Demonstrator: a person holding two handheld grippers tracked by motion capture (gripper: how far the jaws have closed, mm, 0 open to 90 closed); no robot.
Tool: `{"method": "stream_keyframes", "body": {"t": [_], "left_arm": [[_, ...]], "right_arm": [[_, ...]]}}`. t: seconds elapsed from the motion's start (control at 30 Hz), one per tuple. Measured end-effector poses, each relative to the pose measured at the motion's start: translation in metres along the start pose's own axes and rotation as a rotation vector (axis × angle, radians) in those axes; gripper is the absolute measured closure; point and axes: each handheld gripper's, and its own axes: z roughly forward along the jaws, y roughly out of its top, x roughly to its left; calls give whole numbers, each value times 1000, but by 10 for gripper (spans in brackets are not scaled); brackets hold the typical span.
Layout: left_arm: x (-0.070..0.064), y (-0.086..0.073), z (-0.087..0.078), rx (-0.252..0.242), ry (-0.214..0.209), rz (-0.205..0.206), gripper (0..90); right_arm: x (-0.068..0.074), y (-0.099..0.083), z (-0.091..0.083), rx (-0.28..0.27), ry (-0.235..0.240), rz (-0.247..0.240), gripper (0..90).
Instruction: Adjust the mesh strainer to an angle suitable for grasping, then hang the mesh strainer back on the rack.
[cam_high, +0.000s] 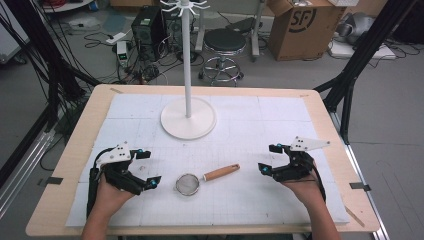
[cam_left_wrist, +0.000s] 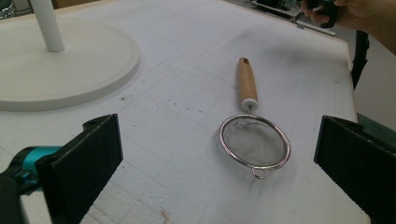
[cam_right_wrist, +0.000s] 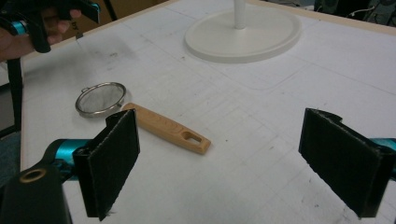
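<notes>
A small metal mesh strainer (cam_high: 189, 183) with a wooden handle (cam_high: 221, 172) lies flat on the white mat, near the front middle. In the left gripper view the strainer (cam_left_wrist: 254, 141) rests between and beyond the wide-apart jaws, handle pointing away. The right gripper view has the strainer (cam_right_wrist: 101, 98) to the left, its handle (cam_right_wrist: 167, 127) reaching toward the jaw gap. My left gripper (cam_high: 146, 167) is open, left of the strainer. My right gripper (cam_high: 268, 159) is open, to the right of the handle's end. Neither touches it.
A white stand with a round base (cam_high: 188, 118) and tall pole (cam_high: 187, 55) rises at the back middle of the mat. The wooden table edge (cam_high: 65, 165) frames the mat. Behind the table are a stool (cam_high: 224, 42), a cardboard box (cam_high: 302, 25) and cables.
</notes>
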Motion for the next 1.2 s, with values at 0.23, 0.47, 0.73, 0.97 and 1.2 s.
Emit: {"method": "stream_keyframes", "body": {"t": [0.23, 0.47, 0.73, 0.97, 1.2], "left_arm": [[0, 2, 0, -9, 3, 4, 17], [-2, 5, 3, -2, 2, 14, 17], [-7, 15, 20, 38, -12, 21, 17], [-13, 22, 46, 119, -37, 33, 17], [-22, 31, 71, 177, -58, 62, 17]], "right_arm": [[-4, -2, -2, 3, -18, 15, 106], [-4, -3, -3, 11, -36, 2, 106], [-8, -4, -6, 11, -47, 16, 106], [-8, -4, -9, 3, -56, 16, 106], [-5, -2, -6, 11, -58, 3, 106]]}}
